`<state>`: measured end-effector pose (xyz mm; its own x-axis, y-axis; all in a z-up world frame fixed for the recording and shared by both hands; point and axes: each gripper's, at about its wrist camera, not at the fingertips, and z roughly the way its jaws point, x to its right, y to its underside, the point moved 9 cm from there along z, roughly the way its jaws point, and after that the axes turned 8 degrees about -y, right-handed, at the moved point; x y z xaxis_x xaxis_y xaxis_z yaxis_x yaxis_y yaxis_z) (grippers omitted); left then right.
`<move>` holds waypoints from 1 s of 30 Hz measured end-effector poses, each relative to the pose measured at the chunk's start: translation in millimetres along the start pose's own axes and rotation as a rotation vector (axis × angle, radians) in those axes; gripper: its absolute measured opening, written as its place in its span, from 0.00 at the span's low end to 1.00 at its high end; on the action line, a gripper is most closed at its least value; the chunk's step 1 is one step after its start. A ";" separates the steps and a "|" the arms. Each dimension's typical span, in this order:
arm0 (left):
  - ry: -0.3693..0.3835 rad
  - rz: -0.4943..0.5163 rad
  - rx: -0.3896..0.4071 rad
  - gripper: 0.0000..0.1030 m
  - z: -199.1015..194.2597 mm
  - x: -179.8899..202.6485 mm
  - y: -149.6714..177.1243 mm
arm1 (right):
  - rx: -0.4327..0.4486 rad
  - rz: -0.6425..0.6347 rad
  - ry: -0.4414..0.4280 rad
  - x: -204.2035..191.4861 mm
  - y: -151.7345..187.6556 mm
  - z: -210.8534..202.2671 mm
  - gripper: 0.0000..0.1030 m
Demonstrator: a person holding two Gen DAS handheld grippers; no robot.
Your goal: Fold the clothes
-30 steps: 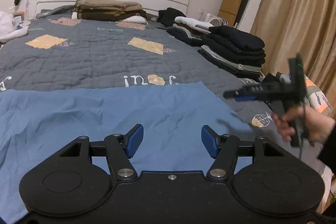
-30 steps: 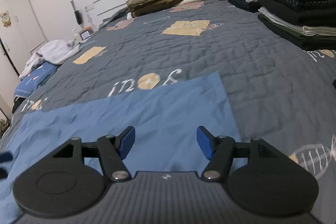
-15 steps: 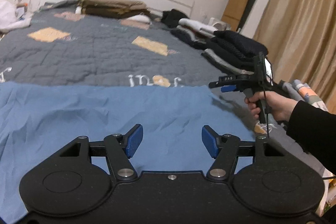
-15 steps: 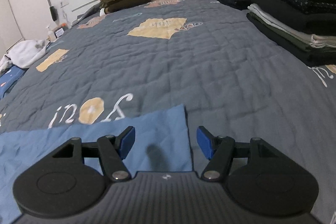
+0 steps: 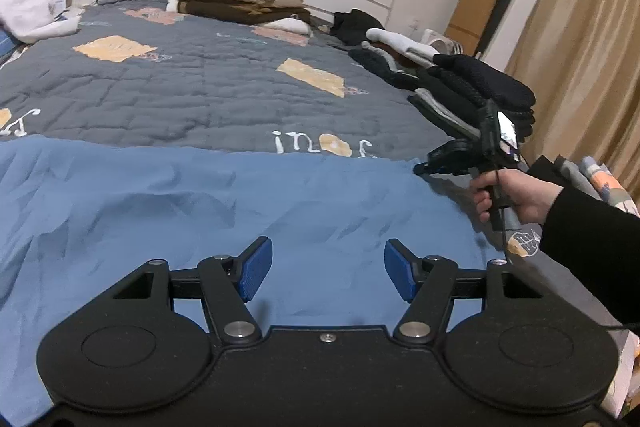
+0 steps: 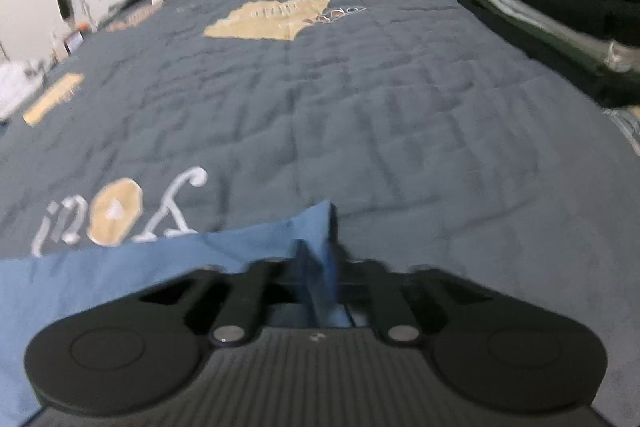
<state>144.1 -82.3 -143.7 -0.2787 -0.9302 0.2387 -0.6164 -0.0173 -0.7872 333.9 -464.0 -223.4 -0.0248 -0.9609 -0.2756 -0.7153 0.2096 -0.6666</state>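
Since a second ago our right gripper (image 6: 320, 279) has closed its jaws onto the far right corner of the blue cloth (image 5: 224, 203). Our left gripper (image 5: 328, 273) hangs wide open above it, gripping nothing. Thin, creased, the cloth lies flat crosswise on the grey quilt (image 5: 208, 87).
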 end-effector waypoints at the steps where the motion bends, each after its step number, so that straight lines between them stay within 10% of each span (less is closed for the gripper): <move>1: -0.003 -0.002 0.001 0.60 -0.1 -1.4 -0.3 | 0.019 0.012 0.001 1.4 -2.9 -3.8 0.02; 13: 0.017 0.011 0.000 0.60 -2.8 3.8 0.8 | 0.075 0.028 0.116 30.5 -16.5 -9.4 0.06; 17: 0.030 0.001 0.002 0.60 -5.3 7.6 -0.5 | 0.066 0.048 0.032 21.7 -10.4 -35.4 0.21; 21: 0.056 0.008 0.008 0.60 -11.1 20.7 -0.8 | 0.093 0.058 -0.040 7.6 12.8 -92.7 0.45; 30: 0.191 0.097 0.029 0.63 -40.7 88.4 12.7 | 0.013 0.078 -0.043 -2.0 119.4 -202.7 0.49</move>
<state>81.6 -149.8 -109.5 -0.4720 -0.8415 0.2628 -0.5590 0.0552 -0.8273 107.0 -473.6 -162.1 -0.0500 -0.9330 -0.3565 -0.7029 0.2864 -0.6511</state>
